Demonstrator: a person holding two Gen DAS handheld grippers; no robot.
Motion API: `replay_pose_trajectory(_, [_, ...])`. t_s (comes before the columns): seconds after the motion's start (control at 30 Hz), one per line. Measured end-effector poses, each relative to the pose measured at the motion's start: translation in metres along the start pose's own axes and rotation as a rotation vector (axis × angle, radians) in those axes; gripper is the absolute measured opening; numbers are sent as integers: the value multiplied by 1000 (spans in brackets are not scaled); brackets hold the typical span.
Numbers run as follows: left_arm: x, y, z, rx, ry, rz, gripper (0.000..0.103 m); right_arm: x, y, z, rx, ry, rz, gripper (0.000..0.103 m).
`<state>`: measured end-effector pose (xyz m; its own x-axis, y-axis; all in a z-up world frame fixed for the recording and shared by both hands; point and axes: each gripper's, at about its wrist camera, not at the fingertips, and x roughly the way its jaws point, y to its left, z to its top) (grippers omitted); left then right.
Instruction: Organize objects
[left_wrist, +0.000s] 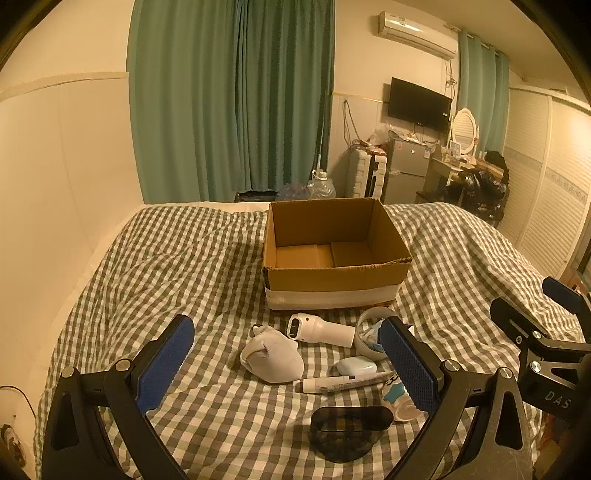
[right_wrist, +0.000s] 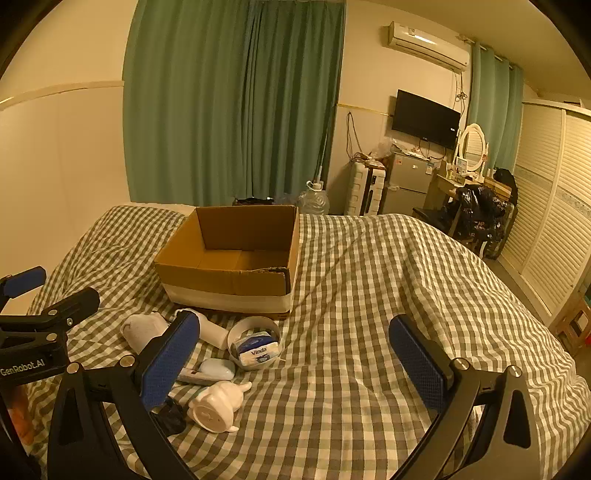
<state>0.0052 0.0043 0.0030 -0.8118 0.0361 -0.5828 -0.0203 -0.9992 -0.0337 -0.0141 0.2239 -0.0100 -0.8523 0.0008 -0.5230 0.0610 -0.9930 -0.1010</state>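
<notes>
Both tools are hovering over a bed (left_wrist: 184, 266) covered in a green-and-white checked sheet, each with its blue-padded jaws spread wide and gripping nothing. The left tool (left_wrist: 288, 365) is framing a cluster of small items lying just near of an open cardboard box (left_wrist: 332, 280), which is sitting upright toward the far middle of the bed. In the cluster, a rolled white sock (left_wrist: 273, 358) is lying at the left, a white handheld device (left_wrist: 319, 328) is resting beside it closest to the box, and a white roll of tape (right_wrist: 254, 347) is ringing a Vinda tissue pack (right_wrist: 256, 350). A pale earbud case (left_wrist: 356, 365) and a white tube (left_wrist: 343, 384) are lying nearer, with a dark plastic cup (left_wrist: 349, 432) on its side nearest the camera. The right tool (right_wrist: 295, 365) is hanging over bare sheet to the right of the cluster, with a white animal figurine (right_wrist: 216, 406) tipped over by its left finger.
</notes>
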Motion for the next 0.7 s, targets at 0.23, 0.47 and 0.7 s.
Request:
replay_pose_trajectory(0.23, [-1,0,-1,-3,-8,8,103,-3,3,-1,-15,-4,-8,103])
replay_pose_trajectory(0.47, [-2,1,-1,-15,-10,14,103,-4,5,-3,-26,-14,13,103])
replay_pose_trajectory(0.7, [-4,0,-2,-13,-15,24,103,-6,11,-3,-48,-22,6,103])
